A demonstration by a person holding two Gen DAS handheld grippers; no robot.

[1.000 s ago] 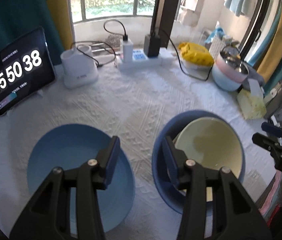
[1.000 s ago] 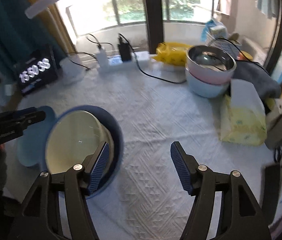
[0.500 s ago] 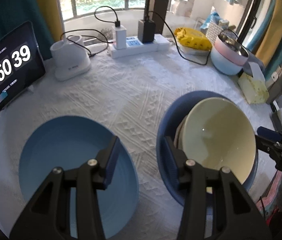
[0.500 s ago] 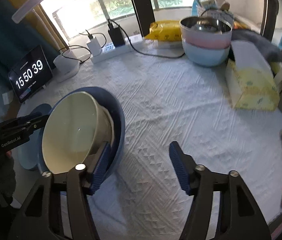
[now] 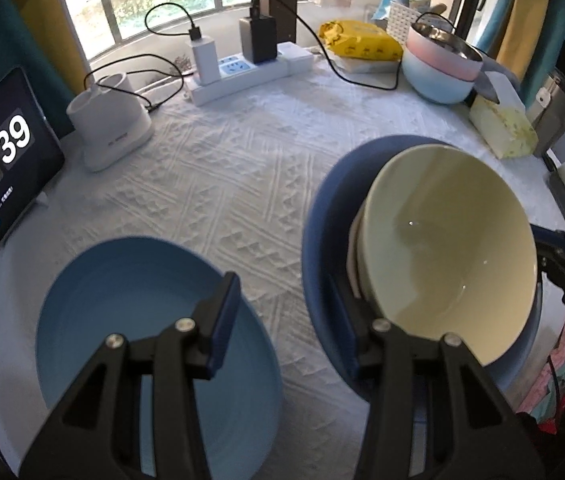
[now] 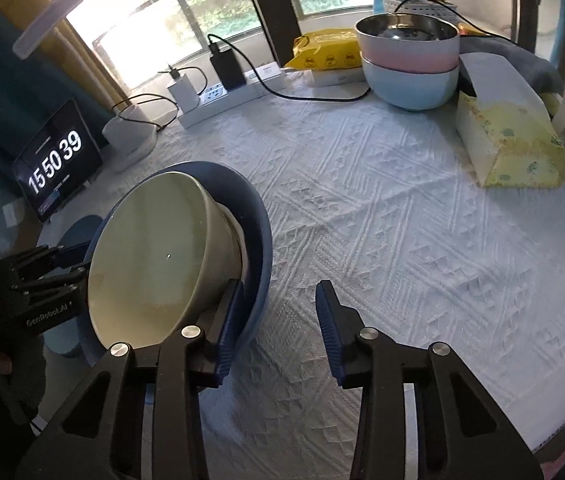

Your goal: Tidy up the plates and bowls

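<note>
- Cream bowl [image 5: 446, 248] sits tilted inside dark blue bowl [image 5: 318, 216], on white tablecloth [image 5: 218, 184].
- Light blue plate [image 5: 122, 304] lies just left of the pair.
- Left gripper [image 5: 282, 316] spread wide, grasping nothing.
- Right gripper [image 6: 276, 320] likewise released, beside dark blue bowl.

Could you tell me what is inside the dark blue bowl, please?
A cream bowl sits tilted inside the dark blue bowl, apparently atop another pale rim; anything beneath is hidden.

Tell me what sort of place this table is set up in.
Probably a room in a home, beside a barred window: a cloth-covered table holds stacked bowls, a tissue pack and a power strip with chargers.
</note>
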